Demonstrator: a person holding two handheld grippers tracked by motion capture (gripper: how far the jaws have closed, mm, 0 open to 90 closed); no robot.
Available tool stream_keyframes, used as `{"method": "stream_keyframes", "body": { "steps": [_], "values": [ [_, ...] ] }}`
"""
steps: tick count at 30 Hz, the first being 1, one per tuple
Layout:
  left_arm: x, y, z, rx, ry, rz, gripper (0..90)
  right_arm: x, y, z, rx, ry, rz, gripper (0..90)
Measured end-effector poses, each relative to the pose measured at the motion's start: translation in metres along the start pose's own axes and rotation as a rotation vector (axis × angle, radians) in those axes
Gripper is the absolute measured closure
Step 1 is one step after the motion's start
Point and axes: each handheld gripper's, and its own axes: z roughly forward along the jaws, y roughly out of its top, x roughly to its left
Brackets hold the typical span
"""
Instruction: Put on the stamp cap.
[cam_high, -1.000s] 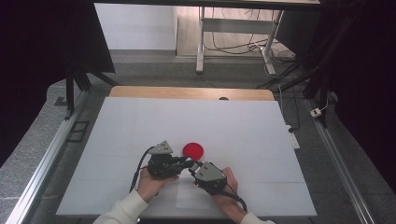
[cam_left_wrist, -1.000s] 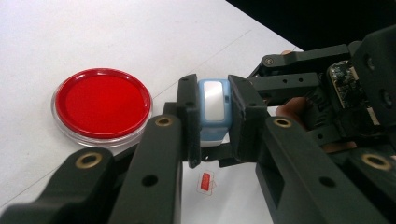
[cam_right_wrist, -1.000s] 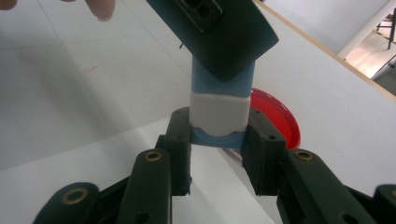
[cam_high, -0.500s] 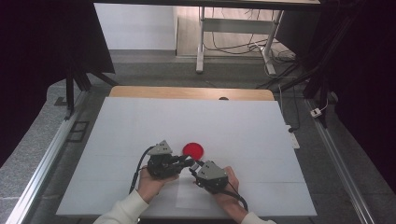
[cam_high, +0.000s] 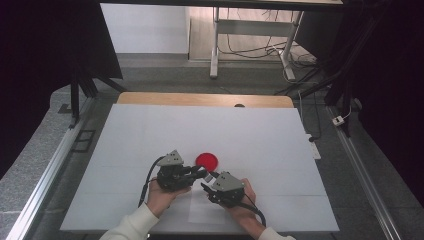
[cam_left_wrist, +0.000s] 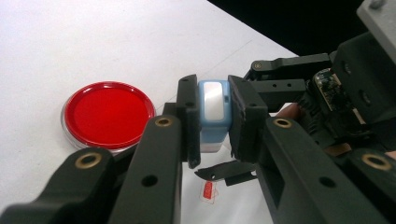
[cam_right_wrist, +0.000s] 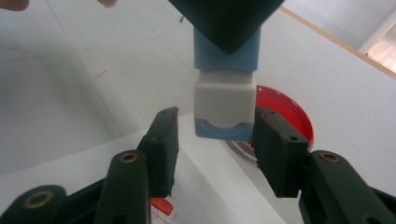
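Nearest us, at the table's front edge, our left gripper (cam_left_wrist: 212, 126) clamps a small blue-and-white block (cam_left_wrist: 213, 112) between its jaws. Our right gripper (cam_right_wrist: 215, 140) has just been opening: its jaws stand part-way apart around the block's white end (cam_right_wrist: 225, 105), one pad beside it, the other clear. Just beyond lies a red disc (cam_high: 207, 160) on the white table (cam_high: 260, 130).
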Motion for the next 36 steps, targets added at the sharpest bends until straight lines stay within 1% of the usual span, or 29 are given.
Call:
{"method": "stream_keyframes", "body": {
  "steps": [2,9,12,17,21,22,24,25,28,30,34,35,36],
  "values": [
    [0.000,0.000,0.000,0.000,0.001,0.000,75.7,-0.001,-0.001,0.000,-0.002,0.003,0.012,49.9],
    [0.001,0.000,-0.002,-0.005,0.001,0.000,75.7,-0.002,-0.002,-0.002,-0.005,-0.011,0.004,48.0],
    [0.001,0.000,-0.004,-0.010,0.000,-0.004,75.6,-0.001,-0.003,-0.006,-0.010,-0.024,-0.019,47.0],
    [0.004,0.001,-0.006,-0.010,0.002,-0.004,75.6,0.001,-0.007,-0.015,-0.025,-0.059,-0.091,45.6],
    [0.006,0.000,-0.007,-0.011,0.010,-0.009,75.6,-0.001,-0.011,-0.023,-0.037,-0.075,-0.123,44.1],
    [0.006,0.000,-0.008,-0.010,0.015,-0.007,75.6,-0.001,-0.011,-0.024,-0.044,-0.074,-0.130,43.8],
    [0.006,0.000,-0.009,-0.013,0.022,-0.006,75.6,-0.002,-0.013,-0.029,-0.043,-0.078,-0.146,43.4],
    [0.006,0.000,-0.010,-0.012,0.025,-0.003,75.6,-0.003,-0.014,-0.031,-0.044,-0.074,-0.147,43.2],
    [0.006,0.000,-0.010,-0.010,0.032,0.003,75.6,-0.007,-0.018,-0.037,-0.041,-0.076,-0.133,43.0],
    [0.007,0.000,-0.010,-0.009,0.037,0.006,75.6,-0.012,-0.021,-0.042,-0.038,-0.075,-0.106,43.0],
    [0.007,0.000,-0.011,-0.006,0.043,0.010,75.6,-0.027,-0.027,-0.052,-0.033,-0.070,-0.013,42.9],
    [0.007,0.000,-0.012,-0.007,0.043,0.009,75.6,-0.033,-0.030,-0.056,-0.032,-0.061,0.017,42.9],
    [0.008,0.000,-0.012,-0.008,0.044,0.009,75.6,-0.038,-0.032,-0.059,-0.033,-0.059,0.035,42.9]
  ]
}}
